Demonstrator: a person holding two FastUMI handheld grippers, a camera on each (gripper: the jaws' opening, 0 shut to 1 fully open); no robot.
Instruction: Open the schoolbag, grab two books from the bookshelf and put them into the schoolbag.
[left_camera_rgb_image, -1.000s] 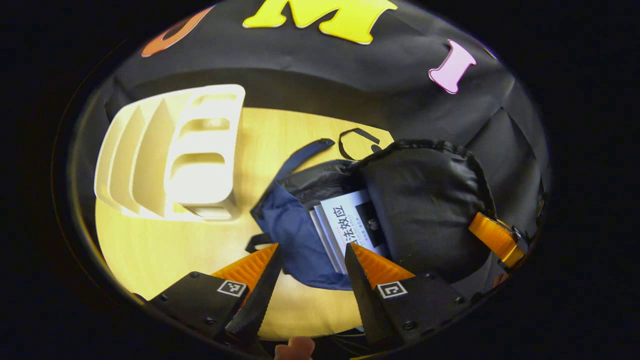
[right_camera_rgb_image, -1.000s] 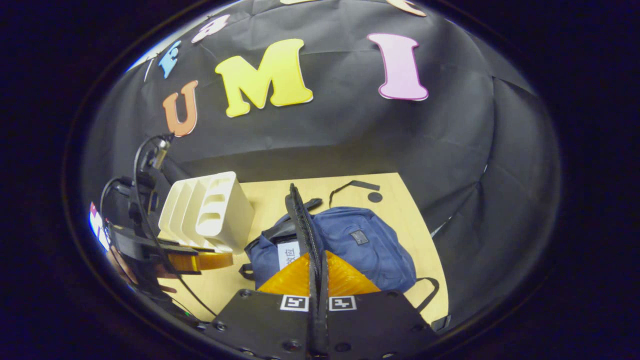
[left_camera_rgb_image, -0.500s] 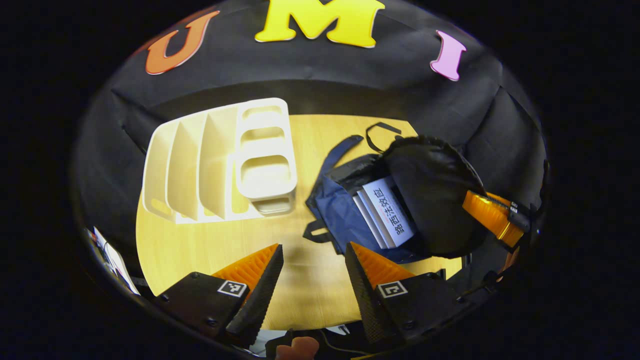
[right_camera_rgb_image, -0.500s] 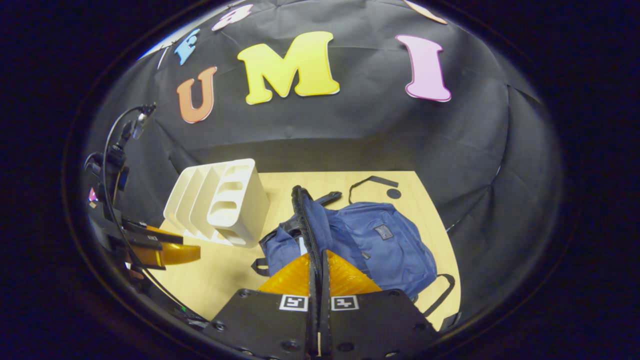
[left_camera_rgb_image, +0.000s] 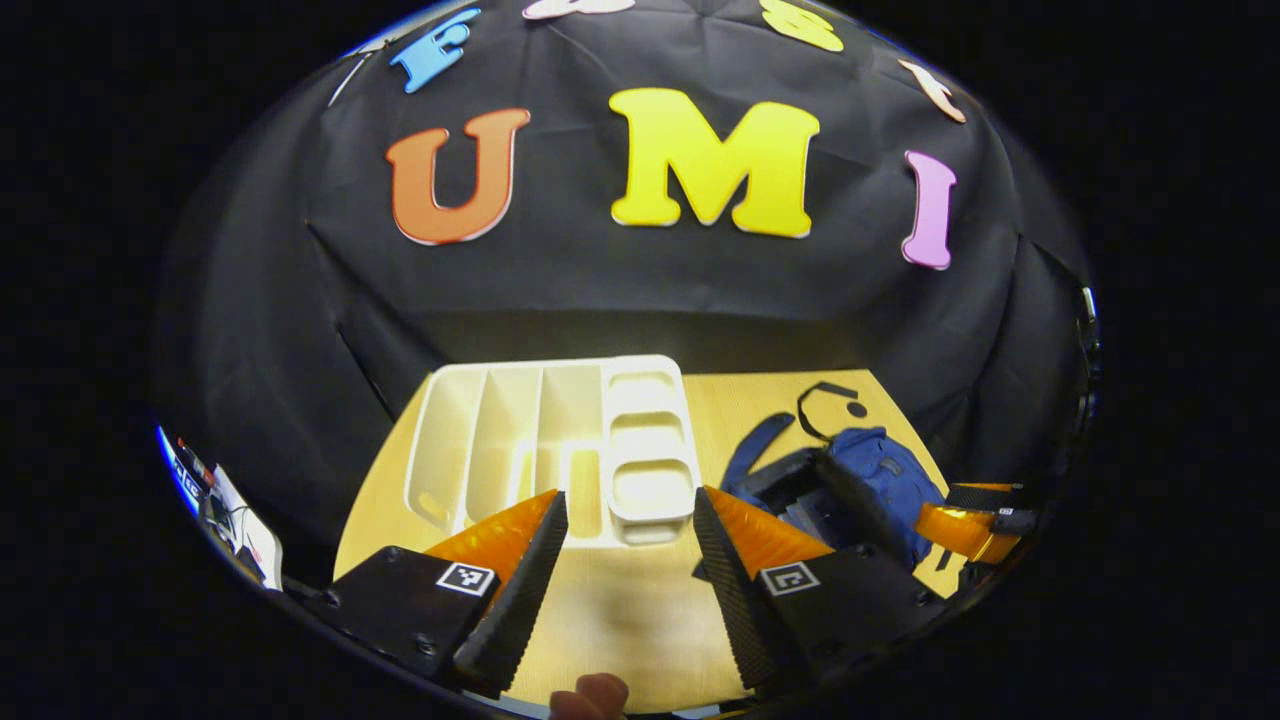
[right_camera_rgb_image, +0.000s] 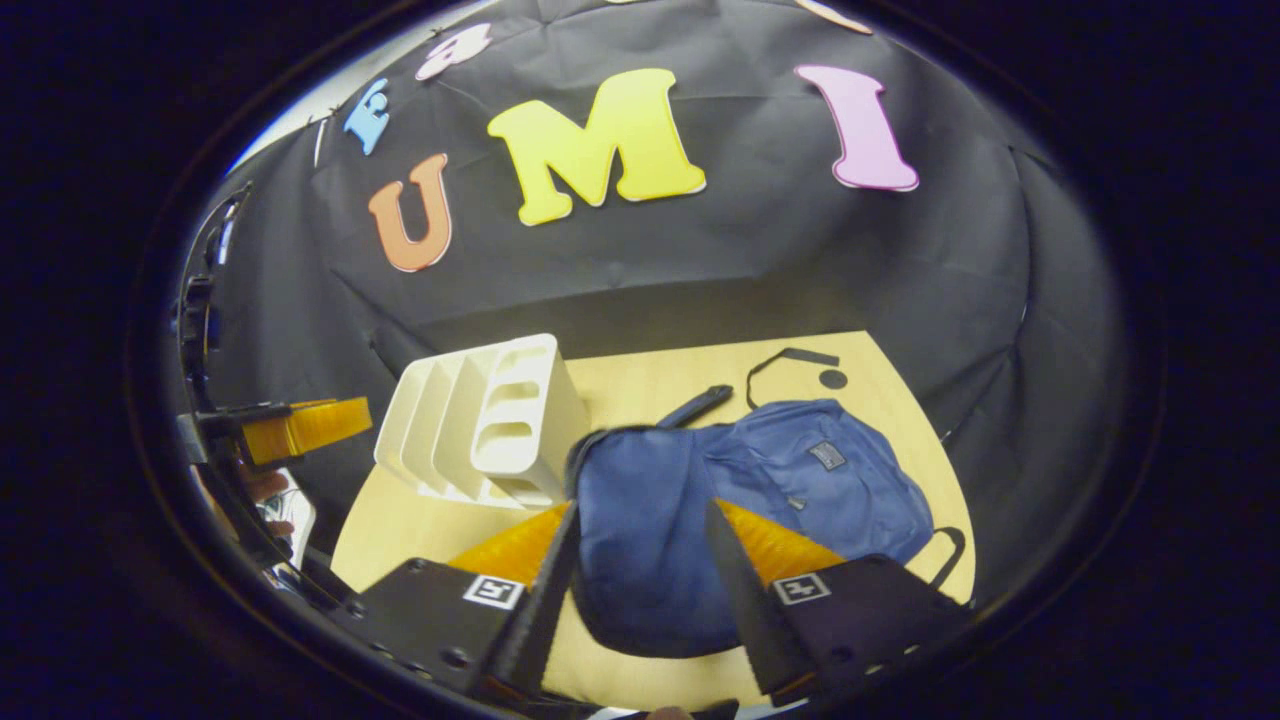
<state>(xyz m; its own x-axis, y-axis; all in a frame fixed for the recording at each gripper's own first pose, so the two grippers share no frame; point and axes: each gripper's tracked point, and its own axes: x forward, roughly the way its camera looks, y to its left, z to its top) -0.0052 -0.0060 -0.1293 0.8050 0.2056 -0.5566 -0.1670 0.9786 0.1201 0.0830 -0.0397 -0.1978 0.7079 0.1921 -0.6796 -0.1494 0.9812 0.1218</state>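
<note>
Below right tool (right_camera_rgb_image: 630, 570) (fingers apart), blue schoolbag (right_camera_rgb_image: 760, 500), flap down

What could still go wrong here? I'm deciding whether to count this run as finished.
The schoolbag has its flap lying loose over the opening, not zipped, so the contents could slide out if it is lifted. The right gripper is open with the flap between its fingers; pulling back carelessly might snag the fabric. The left gripper, also open, sits close to the bookshelf and could knock it.
</note>
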